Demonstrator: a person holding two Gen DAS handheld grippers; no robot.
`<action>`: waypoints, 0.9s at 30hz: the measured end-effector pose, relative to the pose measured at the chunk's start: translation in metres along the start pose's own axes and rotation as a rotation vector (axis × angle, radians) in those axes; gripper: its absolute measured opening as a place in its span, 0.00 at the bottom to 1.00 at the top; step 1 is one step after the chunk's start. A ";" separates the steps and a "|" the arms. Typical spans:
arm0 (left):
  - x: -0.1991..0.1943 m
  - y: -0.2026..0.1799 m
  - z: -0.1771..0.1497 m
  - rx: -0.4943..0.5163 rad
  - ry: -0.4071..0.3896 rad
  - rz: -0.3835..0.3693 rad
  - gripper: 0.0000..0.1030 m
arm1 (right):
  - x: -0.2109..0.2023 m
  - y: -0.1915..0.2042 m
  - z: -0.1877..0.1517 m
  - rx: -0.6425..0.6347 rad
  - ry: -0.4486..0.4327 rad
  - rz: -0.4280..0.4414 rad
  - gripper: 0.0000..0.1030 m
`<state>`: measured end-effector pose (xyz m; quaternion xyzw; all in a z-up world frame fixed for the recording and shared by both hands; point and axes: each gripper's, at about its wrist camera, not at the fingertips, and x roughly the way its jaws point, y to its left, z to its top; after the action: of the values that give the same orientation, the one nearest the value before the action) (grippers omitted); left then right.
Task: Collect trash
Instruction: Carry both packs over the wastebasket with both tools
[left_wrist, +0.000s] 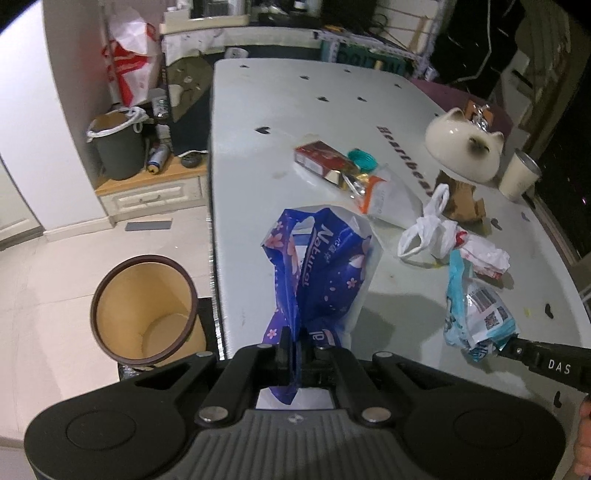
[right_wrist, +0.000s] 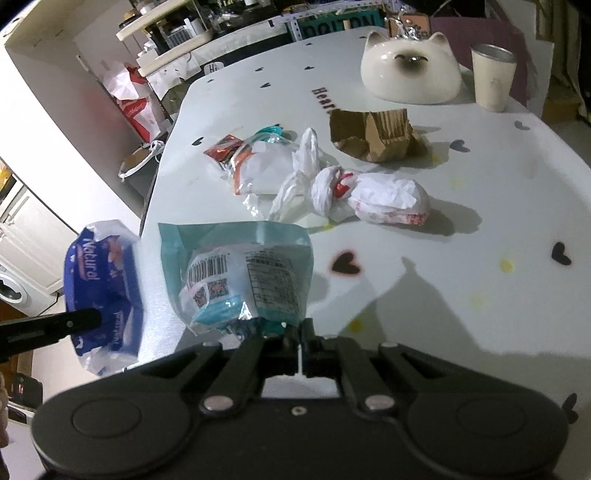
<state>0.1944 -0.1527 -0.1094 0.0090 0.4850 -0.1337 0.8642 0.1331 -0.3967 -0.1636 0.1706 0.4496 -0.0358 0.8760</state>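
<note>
In my left wrist view, the left hand-held gripper (left_wrist: 294, 341) is pinched tight on the lower end of a blue-purple wrapper (left_wrist: 317, 273) printed "Natural". The wrapper stands up from the jaws at frame centre, its long axis running roughly bottom to top of the frame, open mouth toward the top. It hangs above the near edge of the white table (left_wrist: 258, 99). At lower left of that frame sits a brown-rimmed trash bin (left_wrist: 144, 306) on the floor, beside the table edge, mouth facing up.

In my right wrist view, the right hand-held gripper (right_wrist: 300, 334) is closed on the bottom edge of a teal and white snack bag (right_wrist: 240, 273). The bag rises from the jaws and leans toward the left of the frame, barcode side facing me, torn teal end at the top. The same bag shows at right in the left view, with the right gripper's tip at its lower corner.

More trash lies on the table in the upper middle of the right view: a crumpled white plastic bag (right_wrist: 306, 177), a wadded paper wrapper (right_wrist: 391, 203), a clear pouch with orange trim (right_wrist: 258, 170), a small red packet (right_wrist: 223, 147) and torn brown cardboard (right_wrist: 376, 134). A cat-faced ceramic bowl (right_wrist: 410, 70) lies upside down at the top, with a cream cup (right_wrist: 493, 77) just to its right.
</note>
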 end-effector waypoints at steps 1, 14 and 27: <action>-0.004 0.004 -0.002 -0.009 -0.006 0.003 0.01 | -0.002 0.003 -0.001 -0.005 -0.004 0.000 0.02; -0.033 0.069 -0.021 -0.093 -0.041 0.041 0.01 | -0.002 0.058 -0.008 -0.046 -0.021 -0.004 0.02; -0.013 0.186 0.010 -0.122 -0.016 0.043 0.01 | 0.047 0.163 0.008 -0.075 0.000 -0.036 0.02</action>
<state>0.2407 0.0286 -0.1147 -0.0343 0.4852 -0.0856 0.8695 0.2023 -0.2418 -0.1532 0.1296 0.4535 -0.0346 0.8811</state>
